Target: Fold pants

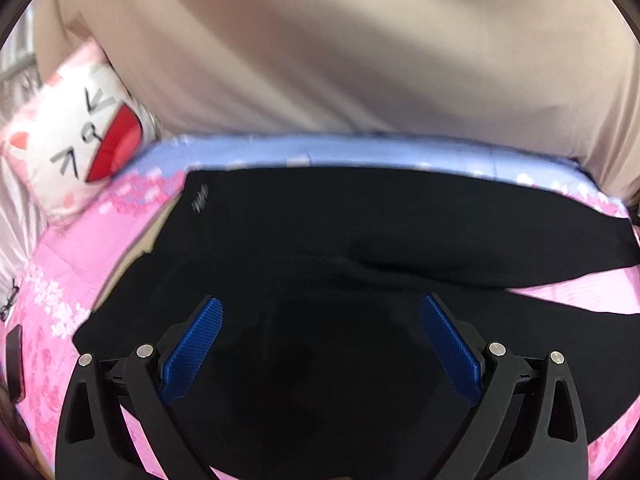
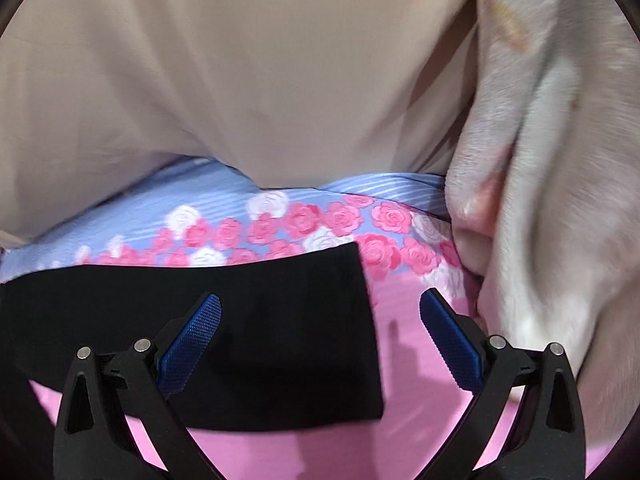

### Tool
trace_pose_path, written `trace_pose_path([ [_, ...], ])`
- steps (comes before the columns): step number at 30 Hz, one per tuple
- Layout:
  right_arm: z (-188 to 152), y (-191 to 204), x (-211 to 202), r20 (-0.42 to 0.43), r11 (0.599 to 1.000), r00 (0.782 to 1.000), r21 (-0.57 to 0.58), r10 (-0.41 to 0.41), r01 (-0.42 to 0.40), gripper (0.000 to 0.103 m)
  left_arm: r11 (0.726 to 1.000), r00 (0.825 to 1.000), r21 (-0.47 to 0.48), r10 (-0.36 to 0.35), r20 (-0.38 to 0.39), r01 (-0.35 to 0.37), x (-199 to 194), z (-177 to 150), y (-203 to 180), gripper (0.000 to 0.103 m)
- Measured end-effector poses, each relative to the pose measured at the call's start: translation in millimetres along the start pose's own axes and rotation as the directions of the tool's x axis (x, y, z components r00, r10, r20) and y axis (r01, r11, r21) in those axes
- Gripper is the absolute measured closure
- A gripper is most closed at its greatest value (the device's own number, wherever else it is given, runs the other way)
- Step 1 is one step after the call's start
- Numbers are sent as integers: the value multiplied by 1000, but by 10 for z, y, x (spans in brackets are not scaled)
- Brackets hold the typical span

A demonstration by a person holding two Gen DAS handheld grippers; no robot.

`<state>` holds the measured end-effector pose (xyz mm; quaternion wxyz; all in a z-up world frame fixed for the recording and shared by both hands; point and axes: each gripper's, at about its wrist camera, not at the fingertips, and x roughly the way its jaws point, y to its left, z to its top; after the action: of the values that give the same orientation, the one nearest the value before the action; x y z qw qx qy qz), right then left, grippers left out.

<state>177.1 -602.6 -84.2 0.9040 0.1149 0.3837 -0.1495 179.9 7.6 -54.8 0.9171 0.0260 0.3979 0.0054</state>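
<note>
While black pants (image 1: 320,232) lie on the rose-print pink bed (image 2: 400,420), a cat-face pillow (image 1: 76,136) rests nearby. Both left tongs (image 1: 321,336) and right tongs (image 2: 320,332) gape, grasping nothing.

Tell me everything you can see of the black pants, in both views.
The black pants are plain, dark, soft-looking cloth, lying flat on the pink floral bedsheet. In the left wrist view they spread wide, with a small pale mark near one corner and a fold across the middle. In the right wrist view one straight end lies on the sheet. Both the left gripper and right gripper are open over them, gripping nothing.
</note>
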Motion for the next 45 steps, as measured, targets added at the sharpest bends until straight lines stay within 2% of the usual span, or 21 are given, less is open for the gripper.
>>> trace_pose_path([
  [3,51,-55,198,-32,1000,999,5,-16,17,5,999,1000,-36,25,-10,-26,130,93,204,5],
  [5,60,-59,332,-60,1000,998,15,15,-14,6,998,1000,-51,27,-3,-27,176,163,349,5],
  [6,62,-42,376,-64,1000,998,11,20,-19,10,997,1000,-70,28,5,-28,211,227,474,5],
  [7,65,-33,400,-70,1000,997,7,14,-14,22,996,999,-86,29,16,-27,247,290,595,5],
  [8,75,3,421,-60,1000,998,-5,-4,3,23,995,999,-98,38,20,-36,302,364,713,5],
  [10,104,26,424,-49,1000,999,-4,15,-16,42,989,994,-107,107,16,-105,473,558,986,5],
  [13,156,26,423,-48,1000,999,18,25,-24,58,965,969,-92,247,11,-245,806,876,1354,5],
  [15,191,49,451,-55,1000,998,15,27,-27,65,956,959,-76,283,1,-282,1090,1101,1568,5],
  [17,230,72,480,-62,999,998,18,32,-31,70,960,963,-84,264,-60,-268,1407,1280,1752,5],
  [21,227,134,470,-66,999,998,33,12,-9,71,969,961,-84,214,-173,-231,1986,1462,1899,6],
  [24,219,173,451,-74,999,997,50,4,0,71,967,944,-31,240,-226,-254,2234,1434,1853,9],
  [26,219,192,435,-76,998,997,58,1,3,71,978,953,-39,192,-235,-207,2285,1408,1830,35],
  [27,218,204,423,-76,998,997,61,-1,6,71,988,966,-67,124,-229,-143,2276,1409,1837,65],
  [28,218,218,417,-75,998,997,63,-3,8,71,991,969,-82,82,-233,-103,2257,1413,1809,81],
  [30,207,261,396,-70,997,997,79,8,-3,81,991,970,-63,98,-224,-115,2207,1450,1717,82],
  [32,195,307,327,-49,996,999,85,11,-7,85,992,977,-46,108,-184,-118,2074,1495,1665,84],
  [33,204,333,264,-33,997,999,83,16,-13,87,993,982,-59,91,-164,-102,1994,1520,1667,94],
  [34,218,358,201,-19,997,1000,76,17,-16,88,994,989,-87,59,-133,-71,1858,1547,1693,98],
  [38,241,411,-286,82,997,995,52,48,-53,88,993,1000,-117,-1,-19,-1,1296,1622,1776,98],
  [42,143,432,-867,188,995,977,7,97,-100,88,987,993,-133,-81,82,91,557,1525,1908,98],
  [45,-99,438,-1398,263,992,957,-54,124,-114,88,982,982,-131,-113,150,133,-3,1293,2000,98],
])
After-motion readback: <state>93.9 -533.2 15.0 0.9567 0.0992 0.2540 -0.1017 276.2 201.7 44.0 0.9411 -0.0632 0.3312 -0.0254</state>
